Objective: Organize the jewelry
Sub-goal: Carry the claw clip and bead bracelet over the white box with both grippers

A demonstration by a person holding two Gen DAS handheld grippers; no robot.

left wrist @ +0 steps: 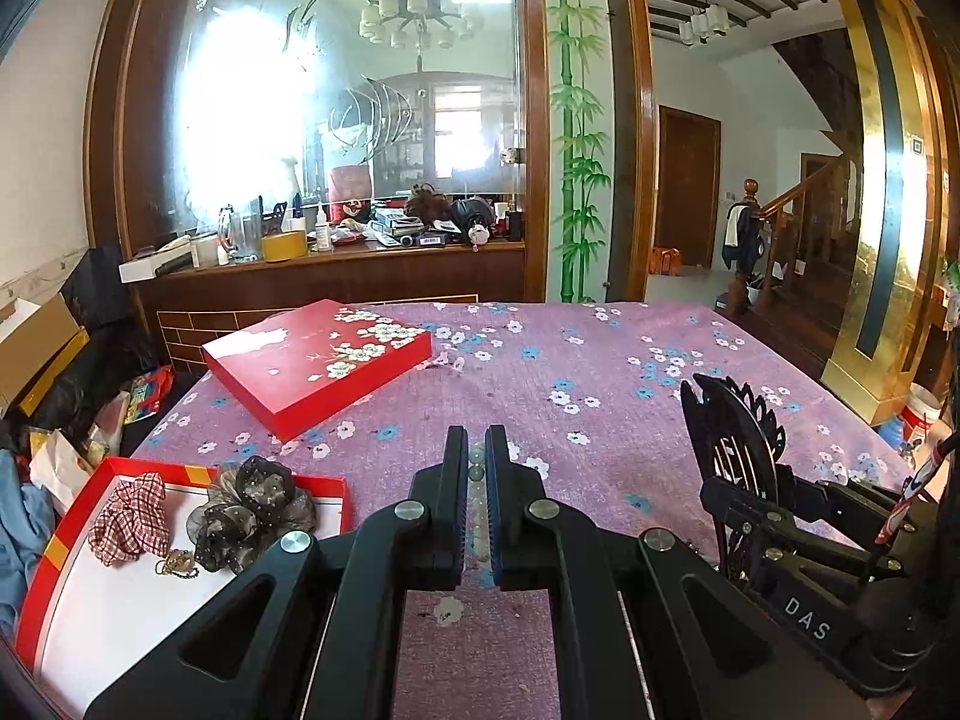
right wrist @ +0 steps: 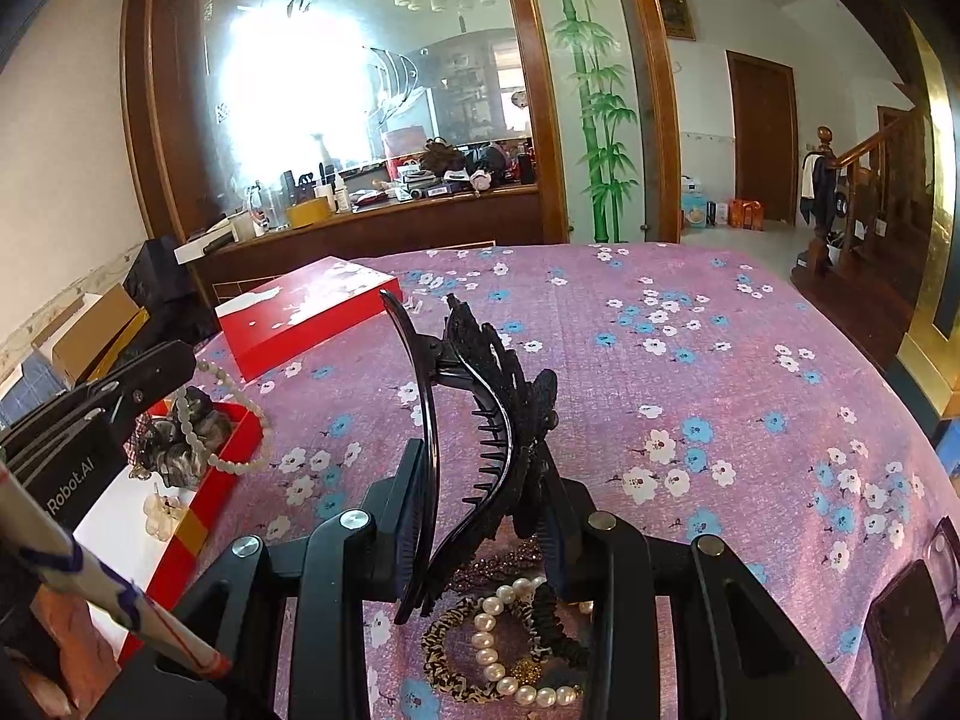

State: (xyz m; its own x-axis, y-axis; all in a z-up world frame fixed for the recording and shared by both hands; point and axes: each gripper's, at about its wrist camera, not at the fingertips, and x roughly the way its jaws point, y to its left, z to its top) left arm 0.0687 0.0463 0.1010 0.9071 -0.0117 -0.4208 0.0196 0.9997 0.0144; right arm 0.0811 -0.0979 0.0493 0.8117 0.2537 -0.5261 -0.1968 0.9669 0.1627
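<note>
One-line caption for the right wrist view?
Right tool grips a black hair claw clip above a pearl bracelet on the floral tablecloth.

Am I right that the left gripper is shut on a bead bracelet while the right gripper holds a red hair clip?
Not quite: the hair clip in the right gripper is black, as the right wrist view shows. The left gripper is indeed shut on the bead bracelet.

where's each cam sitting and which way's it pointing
Left wrist: on the left tongs, facing across the purple tablecloth toward the mirror; they pinch a bead bracelet.
Right wrist: on the right tongs, facing likewise; they hold a black hair clip.
Shared: red lid, open red box, and each other's tongs.
</note>
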